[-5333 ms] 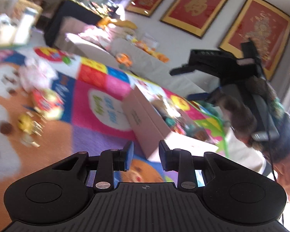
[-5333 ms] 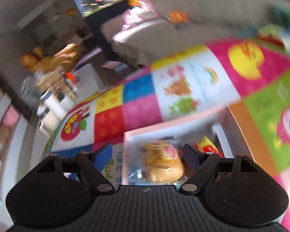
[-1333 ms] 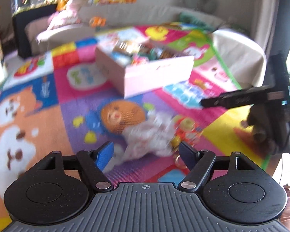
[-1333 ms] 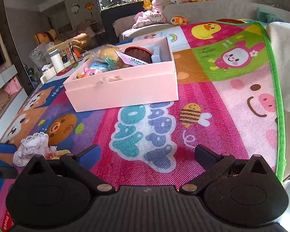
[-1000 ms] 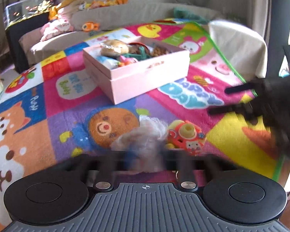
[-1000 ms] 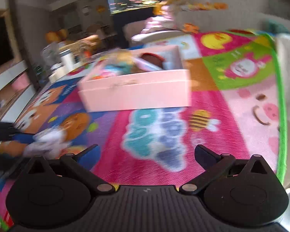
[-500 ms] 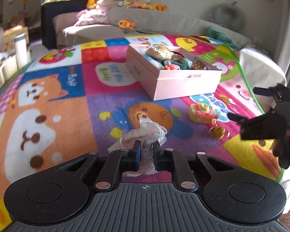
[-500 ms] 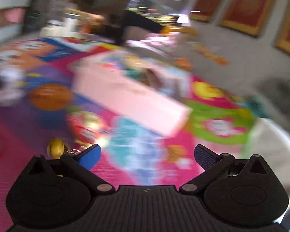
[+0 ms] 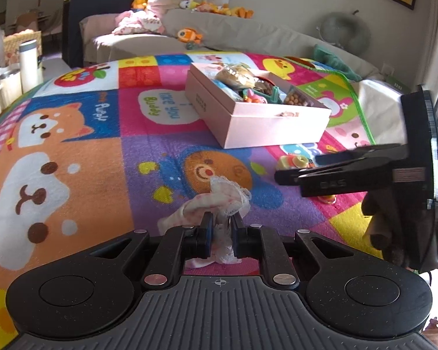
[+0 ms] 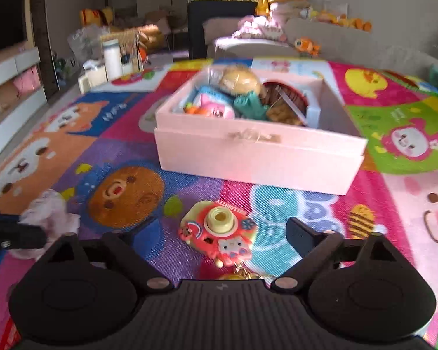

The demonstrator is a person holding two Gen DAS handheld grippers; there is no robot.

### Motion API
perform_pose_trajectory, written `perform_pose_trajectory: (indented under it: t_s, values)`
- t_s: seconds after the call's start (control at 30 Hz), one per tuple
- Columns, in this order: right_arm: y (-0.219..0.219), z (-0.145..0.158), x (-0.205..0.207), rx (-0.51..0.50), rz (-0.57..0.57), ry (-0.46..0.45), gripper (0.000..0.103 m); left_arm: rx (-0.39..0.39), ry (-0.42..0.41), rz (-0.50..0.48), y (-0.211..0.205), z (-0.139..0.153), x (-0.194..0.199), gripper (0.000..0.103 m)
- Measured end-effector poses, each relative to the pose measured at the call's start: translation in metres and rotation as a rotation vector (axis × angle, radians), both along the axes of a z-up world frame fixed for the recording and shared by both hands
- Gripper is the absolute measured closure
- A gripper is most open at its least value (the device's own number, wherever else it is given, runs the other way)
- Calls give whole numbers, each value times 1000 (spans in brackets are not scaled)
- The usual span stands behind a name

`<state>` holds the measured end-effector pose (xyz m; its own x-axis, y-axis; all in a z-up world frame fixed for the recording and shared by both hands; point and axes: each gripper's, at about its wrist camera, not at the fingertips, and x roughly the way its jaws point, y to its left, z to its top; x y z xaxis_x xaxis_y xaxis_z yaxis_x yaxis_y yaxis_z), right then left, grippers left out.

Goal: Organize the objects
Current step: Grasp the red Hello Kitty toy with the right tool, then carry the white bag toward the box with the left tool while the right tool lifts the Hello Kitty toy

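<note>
My left gripper [image 9: 220,227] is shut on a white and pink lacy cloth [image 9: 219,198] just above the colourful play mat [image 9: 73,151]. The cloth also shows at the left of the right wrist view [image 10: 48,208]. My right gripper [image 10: 207,233] is open, its fingers on either side of a red and yellow toy camera [image 10: 219,230] that lies on the mat. The toy camera also shows in the left wrist view [image 9: 295,162], behind the right gripper [image 9: 306,172]. An open pink box [image 10: 260,151] full of toys and snacks stands beyond it, also seen in the left wrist view [image 9: 265,125].
A beige sofa [image 9: 248,35] with plush toys runs along the back. A white bottle [image 9: 29,64] and bags stand off the mat's far left. A white cushion [image 9: 382,108] lies at the mat's right edge. A gold trinket [image 10: 239,275] lies beside the toy camera.
My left gripper has shut on the lacy cloth and holds it. My right gripper has swung round and down over the toy camera, still open.
</note>
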<state>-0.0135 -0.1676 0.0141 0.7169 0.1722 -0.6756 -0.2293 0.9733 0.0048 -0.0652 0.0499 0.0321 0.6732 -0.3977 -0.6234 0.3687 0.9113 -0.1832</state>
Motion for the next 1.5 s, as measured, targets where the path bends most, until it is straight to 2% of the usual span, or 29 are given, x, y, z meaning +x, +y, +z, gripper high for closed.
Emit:
perform_pose_trajectory:
  t_s: [0.03, 0.07, 0.2, 0.33, 0.5, 0.63, 0.7, 0.8, 0.93, 1.0, 1.1, 1.23, 1.33, 1.4, 1.5]
  values:
    - [1, -3, 6, 0, 6, 27, 36, -6, 2, 4, 1, 0, 1, 88]
    - [1, -2, 5, 2, 12, 18, 45, -13, 2, 8, 2, 1, 2, 88]
    - [-13, 22, -12, 49, 51, -37, 45, -72, -21, 6, -1, 19, 19, 88]
    - [-45, 67, -32, 131, 45, -155, 45, -146, -125, -37, -21, 62, 50, 88]
    - [-86, 109, -43, 189, -4, -280, 45, -201, -224, -66, -67, 102, 110, 88]
    - [-112, 116, -40, 214, -50, -307, 45, -234, -217, -66, -108, 111, 172, 87]
    - [-122, 113, -35, 223, -66, -302, 45, -247, -185, -52, -128, 106, 205, 87]
    - [-133, 103, -25, 225, -91, -279, 45, -289, -62, -28, -149, 83, 256, 83]
    - [-147, 89, -7, 229, -128, -241, 45, -216, 144, 67, -161, 37, 304, 80]
    - [-153, 81, 1, 233, -143, -225, 45, -161, 232, 126, -161, 20, 319, 85]
    - [-160, 71, 13, 243, -162, -200, 45, -184, 247, 130, -149, 18, 319, 86]
    - [-163, 68, 24, 262, -172, -186, 45, -279, 235, 96, -129, 38, 297, 83]
    - [-162, 82, 29, 258, -165, -223, 45, -326, 211, 12, -114, 54, 275, 83]
    - [-159, 97, 33, 251, -153, -256, 45, -346, 184, -10, -101, 61, 260, 83]
    - [-142, 123, 45, 197, -114, -329, 45, -361, 94, -33, -77, 69, 223, 83]
